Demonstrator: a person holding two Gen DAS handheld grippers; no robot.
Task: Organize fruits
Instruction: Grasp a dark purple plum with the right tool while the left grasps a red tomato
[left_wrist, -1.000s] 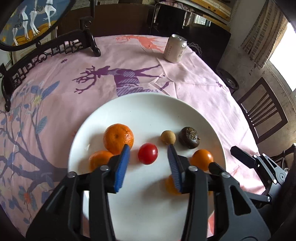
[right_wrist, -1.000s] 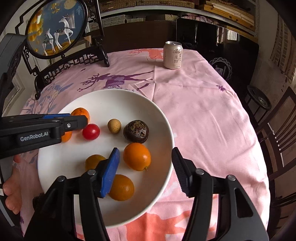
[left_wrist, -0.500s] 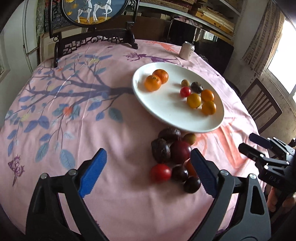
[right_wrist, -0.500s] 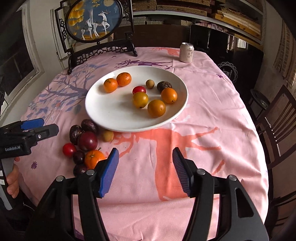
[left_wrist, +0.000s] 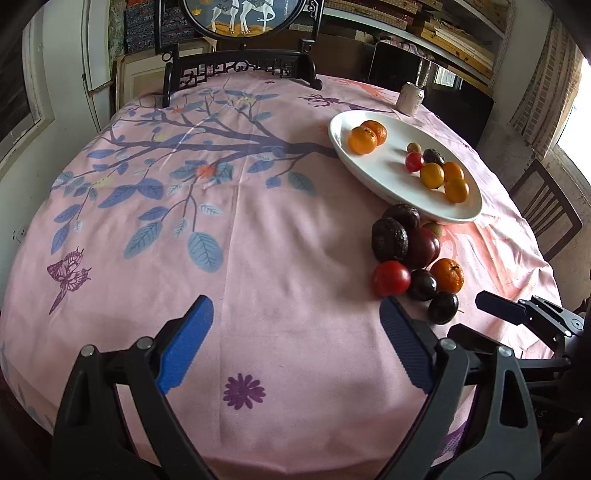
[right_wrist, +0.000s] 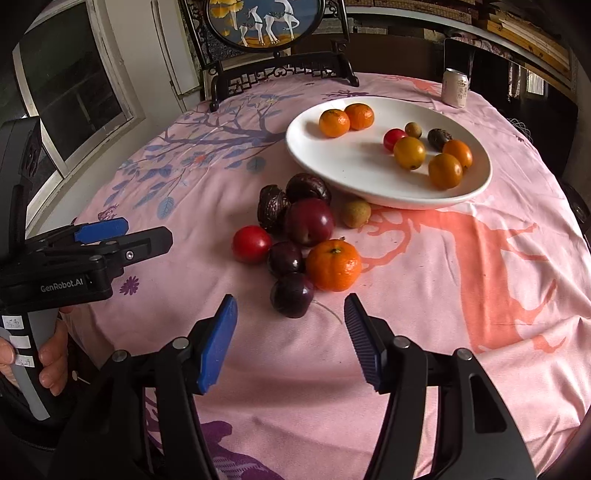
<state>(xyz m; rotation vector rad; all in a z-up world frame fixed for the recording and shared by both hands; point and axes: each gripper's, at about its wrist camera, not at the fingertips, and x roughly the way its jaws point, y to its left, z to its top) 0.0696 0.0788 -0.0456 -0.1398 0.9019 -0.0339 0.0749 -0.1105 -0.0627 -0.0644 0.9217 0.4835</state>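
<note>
A white plate (right_wrist: 332, 173) (left_wrist: 376, 177) holds two mandarins (right_wrist: 334, 122), a cherry tomato (right_wrist: 393, 138), a dark passion fruit (right_wrist: 439, 138) and several small orange fruits. Loose fruit lies on the pink cloth in front of it: a red tomato (right_wrist: 252, 243) (left_wrist: 390, 278), a mandarin (right_wrist: 333, 264) (left_wrist: 447, 275), dark plums (right_wrist: 292, 295), a large red plum (right_wrist: 309, 221) and wrinkled passion fruits (right_wrist: 272, 206). My right gripper (right_wrist: 290, 314) is open just short of the nearest plum. My left gripper (left_wrist: 295, 317) is wide open over bare cloth, left of the pile, nothing between its fingers.
A drink can (right_wrist: 456, 88) (left_wrist: 410, 97) stands behind the plate. A dark carved stand with a round painted screen (right_wrist: 266, 22) sits at the table's far edge. A wooden chair (left_wrist: 546, 210) is at the right. A hand (right_wrist: 51, 354) holds the left gripper's handle.
Both grippers drew back from over the plate to the near side of the table. The left gripper's jaws opened wide; the loose fruit pile came into view.
</note>
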